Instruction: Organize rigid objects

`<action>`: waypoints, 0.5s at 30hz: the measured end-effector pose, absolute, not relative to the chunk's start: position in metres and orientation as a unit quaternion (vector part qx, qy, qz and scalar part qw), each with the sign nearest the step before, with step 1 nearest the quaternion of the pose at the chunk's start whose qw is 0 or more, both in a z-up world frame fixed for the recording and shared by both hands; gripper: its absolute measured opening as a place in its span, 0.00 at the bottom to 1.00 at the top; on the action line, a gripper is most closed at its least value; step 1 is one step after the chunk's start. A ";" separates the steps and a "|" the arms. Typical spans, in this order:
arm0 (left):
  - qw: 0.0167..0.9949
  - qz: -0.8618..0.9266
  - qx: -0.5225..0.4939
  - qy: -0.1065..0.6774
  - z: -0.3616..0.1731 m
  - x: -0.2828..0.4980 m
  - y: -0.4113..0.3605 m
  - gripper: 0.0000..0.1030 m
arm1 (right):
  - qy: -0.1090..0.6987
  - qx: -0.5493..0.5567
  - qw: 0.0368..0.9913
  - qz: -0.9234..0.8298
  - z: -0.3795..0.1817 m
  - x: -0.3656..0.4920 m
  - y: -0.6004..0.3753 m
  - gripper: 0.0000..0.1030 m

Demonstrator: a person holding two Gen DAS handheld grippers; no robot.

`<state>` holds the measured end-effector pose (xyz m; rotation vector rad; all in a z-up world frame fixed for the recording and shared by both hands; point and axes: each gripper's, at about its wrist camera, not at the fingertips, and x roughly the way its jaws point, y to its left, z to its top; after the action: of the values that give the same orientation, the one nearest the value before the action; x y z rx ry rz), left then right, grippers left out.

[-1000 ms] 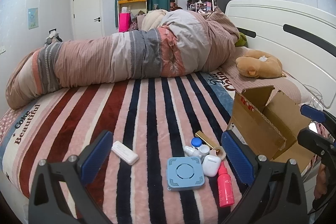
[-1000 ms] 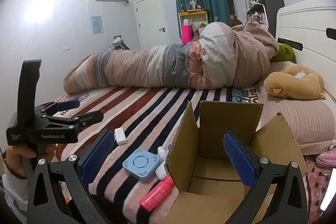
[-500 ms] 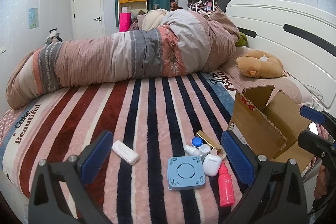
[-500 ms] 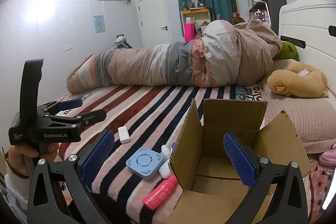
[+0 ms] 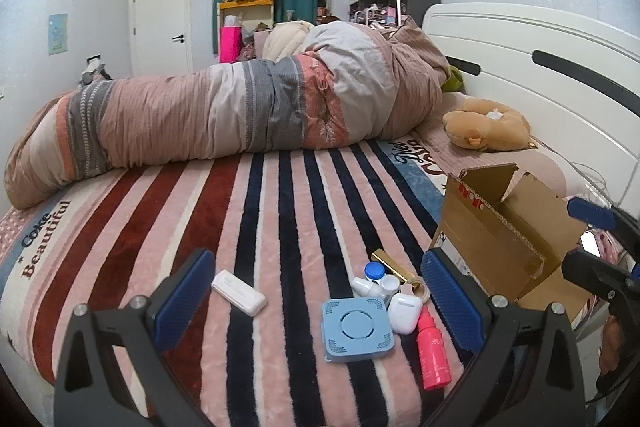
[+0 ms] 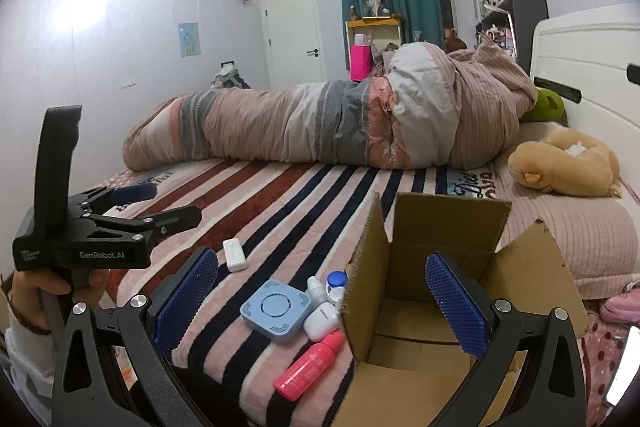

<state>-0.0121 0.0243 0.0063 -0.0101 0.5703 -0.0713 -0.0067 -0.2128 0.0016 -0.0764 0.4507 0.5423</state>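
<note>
Several small items lie on the striped blanket: a light blue square device (image 5: 357,330) (image 6: 276,310), a pink bottle (image 5: 432,347) (image 6: 310,363), a white earbud case (image 5: 404,313) (image 6: 321,315), a white flat case (image 5: 239,292) (image 6: 234,255), small white bottles (image 5: 370,287) and a blue-capped container (image 5: 374,271). An open cardboard box (image 5: 500,239) (image 6: 432,303) stands to their right. My left gripper (image 5: 318,301) is open and empty above the items. My right gripper (image 6: 322,299) is open and empty at the box's left wall.
A rolled duvet (image 5: 224,115) lies across the far side of the bed. A plush toy (image 5: 486,125) rests by the white headboard (image 5: 540,67). A gold box (image 5: 394,264) and a tape roll (image 5: 418,287) lie beside the items.
Both grippers have hardly moved. The right wrist view has shifted slightly, with the box and items a little lower and further right. Nothing was picked up.
</note>
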 end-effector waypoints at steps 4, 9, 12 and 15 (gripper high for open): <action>0.956 -0.070 -0.004 0.286 -0.003 -0.006 0.050 1.00 | 0.247 -0.074 0.923 0.287 0.002 -0.008 -0.181 1.00; 0.950 -0.056 0.002 0.306 -0.025 0.005 0.095 0.99 | 0.312 -0.092 0.876 0.357 -0.021 0.005 -0.119 0.87; 0.943 -0.065 -0.006 0.327 -0.043 0.008 0.119 0.99 | 0.365 -0.115 0.849 0.364 -0.051 0.016 -0.086 0.79; 0.936 -0.075 -0.018 0.343 -0.060 0.009 0.134 0.99 | 0.438 -0.111 0.821 0.349 -0.087 0.039 -0.067 0.79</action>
<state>0.0088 0.1336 -0.0602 -0.0369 0.7011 -0.1527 0.0386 -0.0674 -0.0868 -0.2373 0.9332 0.7419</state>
